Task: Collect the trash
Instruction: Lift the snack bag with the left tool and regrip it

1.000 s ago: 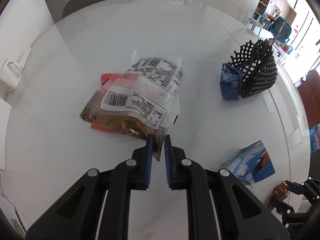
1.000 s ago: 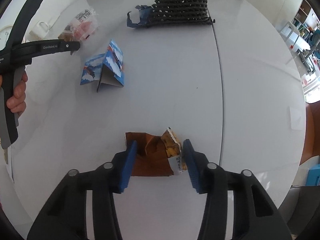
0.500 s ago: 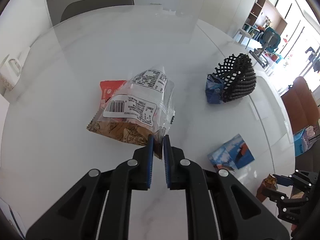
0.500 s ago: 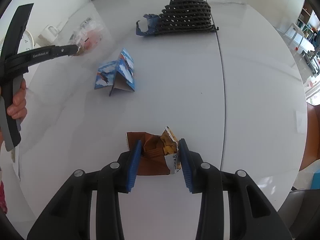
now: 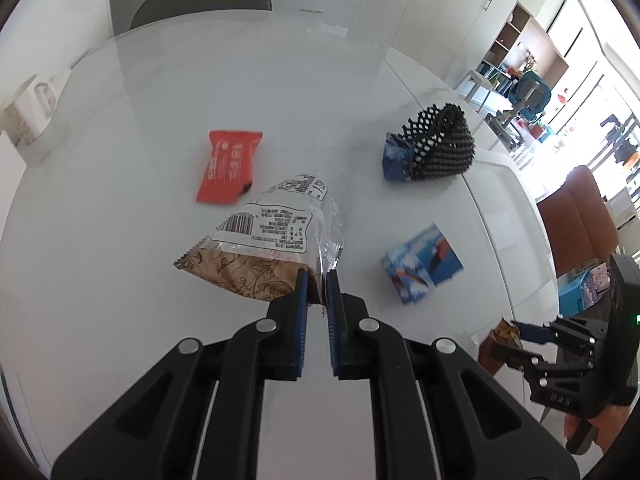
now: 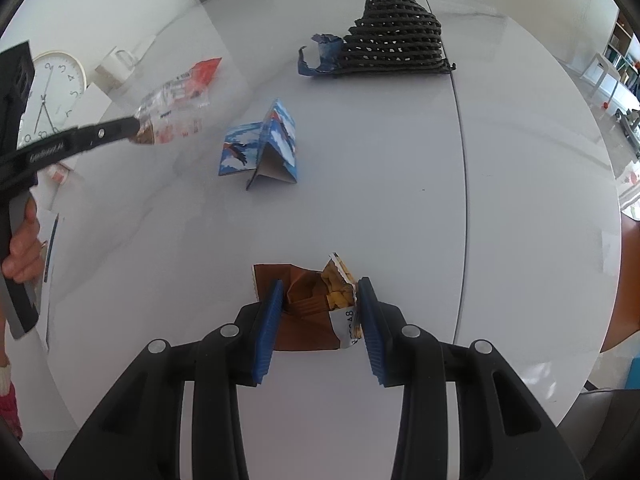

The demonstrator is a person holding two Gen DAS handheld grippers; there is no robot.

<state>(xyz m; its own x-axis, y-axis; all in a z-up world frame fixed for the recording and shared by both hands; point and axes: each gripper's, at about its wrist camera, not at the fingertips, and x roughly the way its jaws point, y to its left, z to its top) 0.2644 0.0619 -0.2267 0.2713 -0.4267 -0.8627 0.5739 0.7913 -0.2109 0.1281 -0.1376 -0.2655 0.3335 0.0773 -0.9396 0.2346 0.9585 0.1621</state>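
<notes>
Left wrist view: on the white table, the left gripper pinches a clear wrapper by its corner, lifted for collection. The right gripper, jaws apart, straddles a brown snack packet, apparently ready to close.

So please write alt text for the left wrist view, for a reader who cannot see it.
The left hand-held gripper is shut on the corner of a clear and brown snack wrapper, over a white table. On the table lie a red packet, a blue printed carton and black foam netting; the right hand-held gripper is at the lower right.
</notes>
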